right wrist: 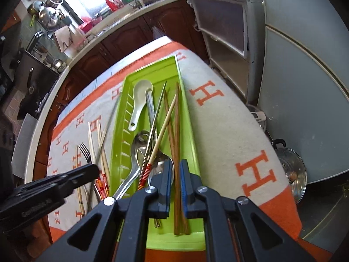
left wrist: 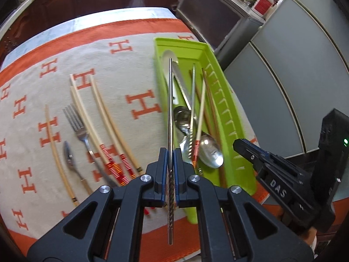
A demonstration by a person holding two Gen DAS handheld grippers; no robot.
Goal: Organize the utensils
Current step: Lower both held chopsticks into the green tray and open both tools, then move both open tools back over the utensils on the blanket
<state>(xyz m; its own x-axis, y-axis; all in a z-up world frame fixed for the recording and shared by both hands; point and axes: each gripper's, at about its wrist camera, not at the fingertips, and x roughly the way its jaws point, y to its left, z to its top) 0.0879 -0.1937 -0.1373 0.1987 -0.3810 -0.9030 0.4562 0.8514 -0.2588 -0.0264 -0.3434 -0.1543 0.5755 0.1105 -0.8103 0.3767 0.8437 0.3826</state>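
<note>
Right now the left claw is pinching a metal chopstick by its ridged end, with the long shaft running out ahead over the near end of the green tray. Only one thin rod between the pads and a lot of it overhanging, so it could swivel or slip if the wrist rolls.

The right claw has its pads nearly together over the brown chopsticks in the tray. They show in the narrow slot, but whether the pads actually grip them I cannot tell. It hangs just beside the left one, so a bump between the two is a fair worry.

Out from there, the tray already carries a white soup spoon, steel spoons, another metal chopstick and a pale one with a red-banded end, all crossing each other. Drop the held one across that heap and it may bridge the pile or ride up on the tray wall and roll out.

Further toward the left edge of the counter, on the orange and cream cloth, wait a fork, a small spoon and several pale chopsticks. Plenty left to sort, I'd say.
</note>
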